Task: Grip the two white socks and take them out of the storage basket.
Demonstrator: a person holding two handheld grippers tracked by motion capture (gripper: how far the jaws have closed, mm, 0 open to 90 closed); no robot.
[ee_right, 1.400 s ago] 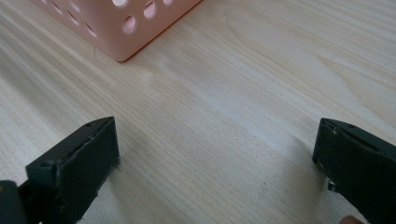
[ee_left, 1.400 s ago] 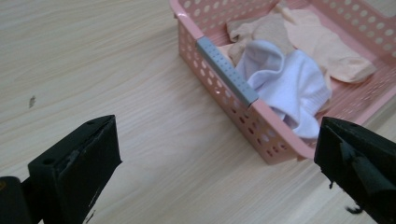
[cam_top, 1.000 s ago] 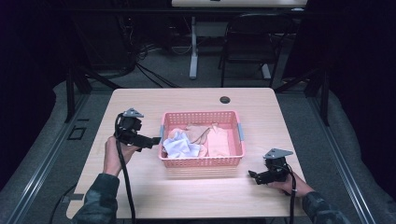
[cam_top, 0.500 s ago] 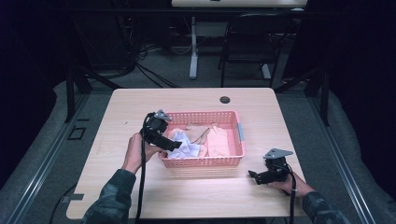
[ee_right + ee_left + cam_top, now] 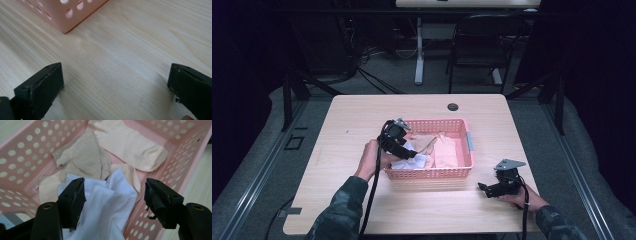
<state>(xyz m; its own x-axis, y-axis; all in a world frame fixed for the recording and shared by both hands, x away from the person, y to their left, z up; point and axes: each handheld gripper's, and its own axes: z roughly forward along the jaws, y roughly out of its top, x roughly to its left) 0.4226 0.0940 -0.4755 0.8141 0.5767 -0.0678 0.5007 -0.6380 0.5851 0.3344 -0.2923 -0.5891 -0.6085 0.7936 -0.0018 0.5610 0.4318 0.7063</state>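
A pick appears to be in hand: left gripper is held open over the white sock in the pink basket; closure judged next, while right gripper is rested open on the table.

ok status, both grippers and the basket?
Left gripper open over white sock in pink basket. Right gripper open, low over bare table. Nothing blocking.

room: pretty dark
floor: grey
table: light wood
behind: black chair, cables
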